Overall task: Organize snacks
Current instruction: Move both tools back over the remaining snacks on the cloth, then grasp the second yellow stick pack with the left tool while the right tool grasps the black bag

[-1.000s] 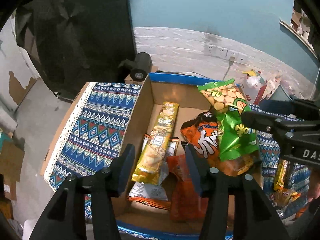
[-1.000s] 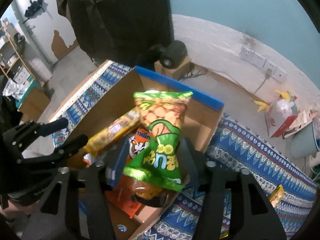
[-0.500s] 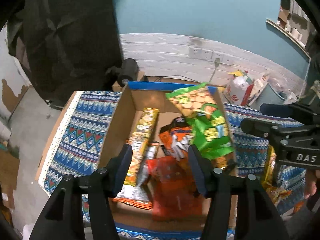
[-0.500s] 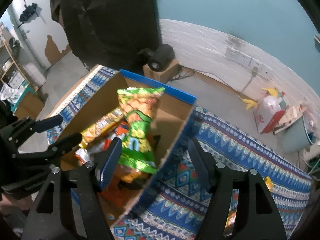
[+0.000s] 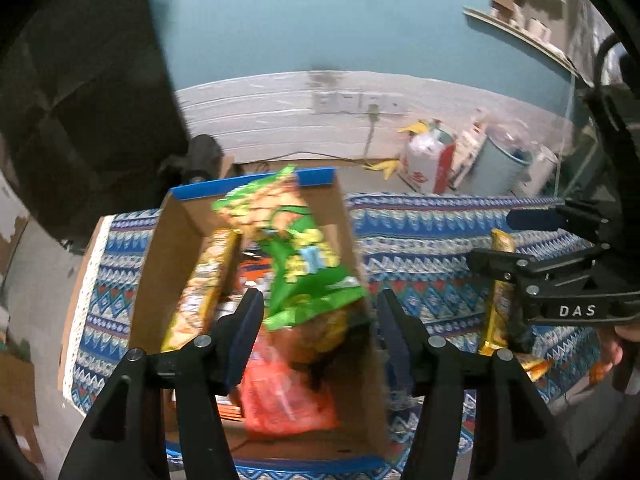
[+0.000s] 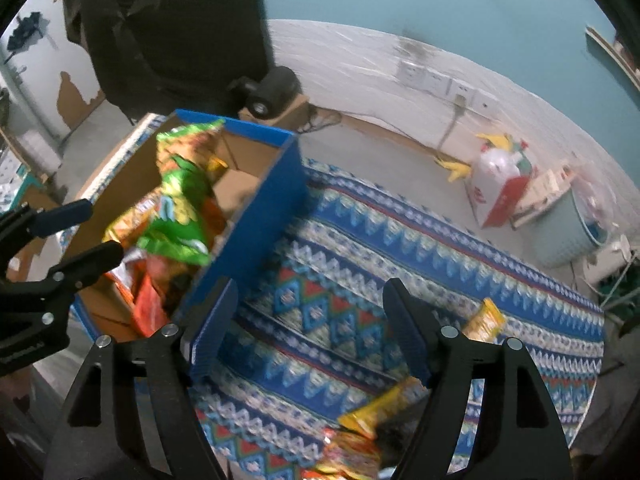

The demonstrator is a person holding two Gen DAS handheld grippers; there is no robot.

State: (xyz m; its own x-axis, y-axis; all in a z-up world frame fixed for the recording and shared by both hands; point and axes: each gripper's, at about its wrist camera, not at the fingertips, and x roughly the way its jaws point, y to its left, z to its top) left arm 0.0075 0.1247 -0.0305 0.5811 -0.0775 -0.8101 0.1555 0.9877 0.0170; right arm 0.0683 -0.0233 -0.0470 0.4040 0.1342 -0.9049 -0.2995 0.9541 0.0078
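Your left gripper (image 5: 320, 330) hangs parted and empty over the box (image 5: 160, 264), where the green bag (image 5: 304, 268) lies atop other snacks. Your right gripper (image 6: 308, 324) is opening, empty, above the cloth (image 6: 400, 240).

**Two wrist views, angled down over the snack box**

The left wrist camera looks steeply down between its own fingers into the cardboard box (image 5: 164, 264), close above it. The right wrist camera faces down onto the patterned cloth (image 6: 400, 256) right of the box. Both share the box, the green snack bag (image 5: 304, 264), the cloth and the far wall sockets (image 6: 440, 80).
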